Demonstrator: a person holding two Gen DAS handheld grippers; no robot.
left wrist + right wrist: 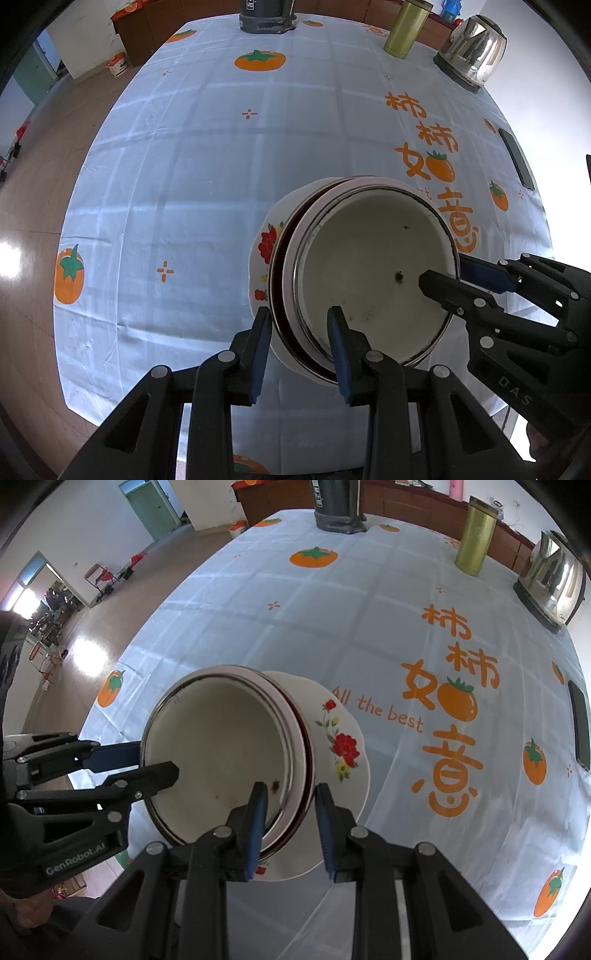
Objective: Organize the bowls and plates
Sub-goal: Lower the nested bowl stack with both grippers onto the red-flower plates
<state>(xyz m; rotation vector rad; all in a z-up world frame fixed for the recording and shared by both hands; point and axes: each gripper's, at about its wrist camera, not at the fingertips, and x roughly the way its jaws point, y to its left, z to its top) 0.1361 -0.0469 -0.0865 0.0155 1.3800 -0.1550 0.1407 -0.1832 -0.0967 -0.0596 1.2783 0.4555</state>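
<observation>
Nearest the lens, the left gripper, with black arms and blue-padded fingers, straddles the near rim of a stack of dishes; one pad lies outside the stack, the other inside the top bowl, and whether they press the rim cannot be told. The right gripper straddles the opposite rim likewise, one pad inside the bowl, one outside; its clamping cannot be told either. The stack consists of a cream enamel bowl with a metal rim, nested in a dark red-edged dish, set on a white scalloped plate with red flower print. The bowl holds only a few dark specks on its floor. The stack appears at the near part of a pale blue tablecloth printed with orange persimmons. At the far edge stand a gold cylindrical flask, a steel electric kettle and a dark grey base; a black phone lies at the right.
</observation>
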